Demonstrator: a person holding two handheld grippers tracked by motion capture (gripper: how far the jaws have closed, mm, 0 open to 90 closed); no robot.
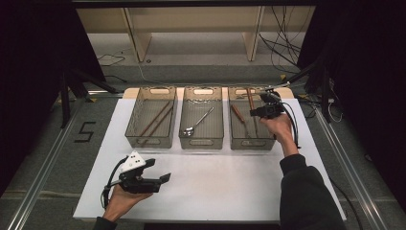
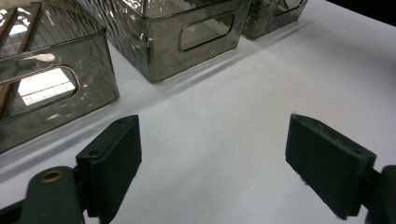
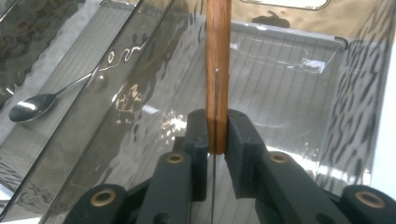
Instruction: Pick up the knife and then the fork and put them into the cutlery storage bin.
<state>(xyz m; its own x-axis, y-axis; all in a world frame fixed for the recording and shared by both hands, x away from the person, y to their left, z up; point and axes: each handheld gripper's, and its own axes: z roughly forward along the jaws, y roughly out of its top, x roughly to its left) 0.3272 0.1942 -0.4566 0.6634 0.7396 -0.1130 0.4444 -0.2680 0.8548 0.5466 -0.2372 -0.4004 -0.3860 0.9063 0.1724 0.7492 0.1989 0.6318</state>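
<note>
My right gripper (image 1: 257,111) (image 3: 217,122) is over the right-hand smoky plastic bin (image 1: 249,143), shut on the wooden handle (image 3: 217,70) of a utensil that points away into the bin. The handle (image 1: 250,98) slants over the bin's far end. Another wooden-handled utensil (image 1: 238,114) lies inside that bin. My left gripper (image 1: 160,170) (image 2: 215,149) is held low over the white board near its front left. Its jaws stand wide apart with nothing between them.
Three bins stand in a row at the back of the white board (image 1: 220,182). The left bin (image 1: 131,129) holds two brown chopsticks (image 1: 155,119), and the middle bin (image 1: 183,136) holds a metal spoon (image 1: 196,123) (image 3: 32,105). Shelving and cables lie beyond.
</note>
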